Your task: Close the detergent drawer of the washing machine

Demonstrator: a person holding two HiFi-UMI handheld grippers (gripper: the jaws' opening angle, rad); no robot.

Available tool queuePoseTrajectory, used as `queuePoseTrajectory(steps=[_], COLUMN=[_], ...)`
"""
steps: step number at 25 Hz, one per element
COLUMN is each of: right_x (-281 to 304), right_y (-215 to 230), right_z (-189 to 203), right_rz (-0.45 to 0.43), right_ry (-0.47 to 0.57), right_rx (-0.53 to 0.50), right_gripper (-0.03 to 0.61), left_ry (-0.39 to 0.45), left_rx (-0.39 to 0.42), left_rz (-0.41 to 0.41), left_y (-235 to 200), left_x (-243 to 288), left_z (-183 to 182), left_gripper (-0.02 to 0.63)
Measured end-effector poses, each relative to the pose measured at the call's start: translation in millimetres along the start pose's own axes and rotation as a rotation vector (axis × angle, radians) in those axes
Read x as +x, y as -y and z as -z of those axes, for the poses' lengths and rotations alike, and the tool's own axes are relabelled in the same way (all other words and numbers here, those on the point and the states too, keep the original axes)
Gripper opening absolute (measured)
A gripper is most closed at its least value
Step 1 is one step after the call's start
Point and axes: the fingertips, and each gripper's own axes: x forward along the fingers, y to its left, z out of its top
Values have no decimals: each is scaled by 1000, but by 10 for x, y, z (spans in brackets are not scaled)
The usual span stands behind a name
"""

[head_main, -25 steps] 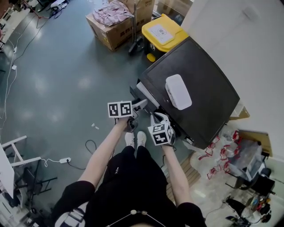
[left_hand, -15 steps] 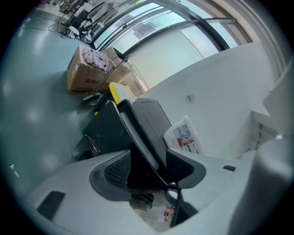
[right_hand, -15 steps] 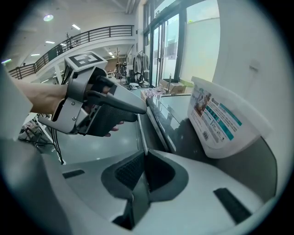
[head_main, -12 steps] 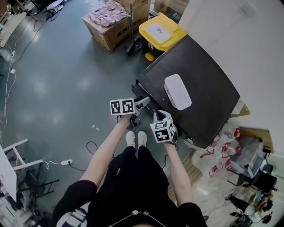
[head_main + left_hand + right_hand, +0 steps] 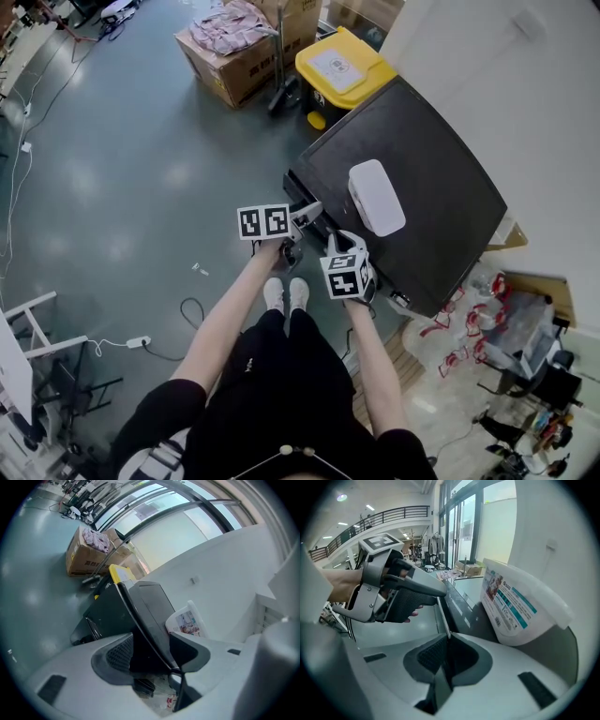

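Observation:
A black-topped washing machine (image 5: 441, 216) carries a white detergent tub (image 5: 377, 197). Its detergent drawer (image 5: 296, 190) shows only as a short dark lip at the front left corner. My left gripper (image 5: 306, 212) points at that corner. In the left gripper view its jaws (image 5: 152, 653) stand apart, with the machine's front edge (image 5: 140, 620) running between them. My right gripper (image 5: 343, 247) sits beside it at the machine's front edge. Its jaws (image 5: 447, 660) are close together with nothing held. The right gripper view also shows the left gripper (image 5: 438, 592) and the tub (image 5: 520, 611).
A yellow-lidded bin (image 5: 345, 66) and a cardboard box of clothes (image 5: 239, 42) stand beyond the machine. Plastic bags (image 5: 478, 328) lie to its right. A cable and power strip (image 5: 136, 339) lie on the grey floor at left. The person's shoes (image 5: 286, 292) are just below the grippers.
Both grippers have moved toward the machine's front. The drawer, which stuck out with its pale inside showing, now sits almost flush with the front.

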Motion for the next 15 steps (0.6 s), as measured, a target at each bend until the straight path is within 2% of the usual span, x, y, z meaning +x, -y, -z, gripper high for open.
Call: queuePoseTrajectory(steps=[8,12,15], right_x=[18,-116,-68], right_y=[11,60,37], right_z=[-27,-72,-71], right_rz=[73,172,165], right_ry=[25,66,53], right_rx=[13,-59,-117], right_gripper=[39,38,68], left_ry=[-4,-11,-7], left_rx=[-17,-27,-29], left_rz=[20,24,18], left_y=[-14,-14,-34], left_x=[12,12,8], left_z=[-32,-10,-18], left_gripper=[230,230,230])
